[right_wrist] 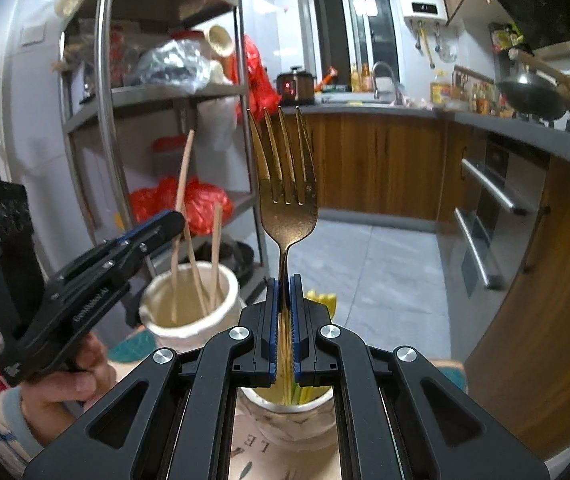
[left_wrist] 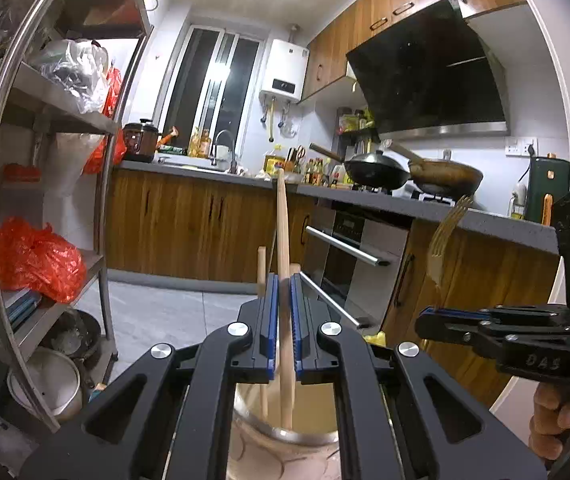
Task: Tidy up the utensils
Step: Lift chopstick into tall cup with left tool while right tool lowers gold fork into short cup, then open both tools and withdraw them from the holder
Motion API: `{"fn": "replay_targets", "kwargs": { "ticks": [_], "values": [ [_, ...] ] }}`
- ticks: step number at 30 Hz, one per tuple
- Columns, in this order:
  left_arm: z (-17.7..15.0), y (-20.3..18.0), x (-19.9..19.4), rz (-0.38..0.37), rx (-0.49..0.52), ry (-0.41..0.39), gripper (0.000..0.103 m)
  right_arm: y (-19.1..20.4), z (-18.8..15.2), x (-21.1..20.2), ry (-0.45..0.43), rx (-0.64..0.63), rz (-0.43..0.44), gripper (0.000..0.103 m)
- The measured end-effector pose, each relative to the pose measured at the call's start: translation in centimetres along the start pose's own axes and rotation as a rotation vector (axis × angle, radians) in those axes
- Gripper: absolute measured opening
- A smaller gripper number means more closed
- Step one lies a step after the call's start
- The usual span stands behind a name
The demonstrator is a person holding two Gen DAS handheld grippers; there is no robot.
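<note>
My left gripper [left_wrist: 283, 280] is shut on a wooden chopstick [left_wrist: 283, 240] that stands upright, its lower end inside a cream ceramic holder [left_wrist: 285, 436] directly below. The same holder [right_wrist: 189, 316] shows in the right wrist view with three chopsticks [right_wrist: 189, 240] in it and the left gripper [right_wrist: 165, 224] above its rim. My right gripper [right_wrist: 284, 280] is shut on the handle of a gold fork [right_wrist: 285, 184], tines up, over a second white holder [right_wrist: 293, 416] with yellow-green items inside. The fork [left_wrist: 449, 232] and right gripper [left_wrist: 437, 316] also show in the left wrist view.
A steel shelf rack [right_wrist: 181, 92] with red bags stands to the left. The kitchen counter [left_wrist: 405, 204] with woks, bottles and a sink runs along the back and right, an oven [left_wrist: 349, 256] below it. Grey tiled floor [right_wrist: 365, 264] lies beyond the holders.
</note>
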State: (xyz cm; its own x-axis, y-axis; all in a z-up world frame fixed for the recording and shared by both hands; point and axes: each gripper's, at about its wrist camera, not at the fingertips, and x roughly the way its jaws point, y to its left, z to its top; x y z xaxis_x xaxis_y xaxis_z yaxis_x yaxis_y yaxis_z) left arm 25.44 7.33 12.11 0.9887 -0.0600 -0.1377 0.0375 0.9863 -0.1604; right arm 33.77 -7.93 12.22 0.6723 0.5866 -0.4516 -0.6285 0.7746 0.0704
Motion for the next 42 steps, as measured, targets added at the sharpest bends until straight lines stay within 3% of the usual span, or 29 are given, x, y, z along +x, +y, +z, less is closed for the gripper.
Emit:
{"fn": "replay_targets", "kwargs": {
  "ticks": [10,32,34,37,42],
  "values": [
    [-0.9,0.4,0.9,0.044,0.007,0.066,0.006,0.1,-1.0,2.0,0.055,0.009,0.002,0.007],
    [-1.4,0.4,1.4,0.062,0.018,0.111,0.007,-0.3,-1.1,3.5,0.027,0.066,0.011,0.007],
    [-1.3,0.5,1.3,0.06,0.017,0.111,0.007,-0.5,-1.1,3.4,0.025,0.072,0.014,0.009],
    [-1.3,0.5,1.2,0.057,0.018,0.111,0.008,-0.6,-1.1,3.1,0.016,0.075,0.011,0.021],
    [-1.2,0.4,0.4,0.042,0.027,0.108,0.008,-0.5,-0.9,2.0,-0.001,0.068,0.011,0.023]
  ]
}}
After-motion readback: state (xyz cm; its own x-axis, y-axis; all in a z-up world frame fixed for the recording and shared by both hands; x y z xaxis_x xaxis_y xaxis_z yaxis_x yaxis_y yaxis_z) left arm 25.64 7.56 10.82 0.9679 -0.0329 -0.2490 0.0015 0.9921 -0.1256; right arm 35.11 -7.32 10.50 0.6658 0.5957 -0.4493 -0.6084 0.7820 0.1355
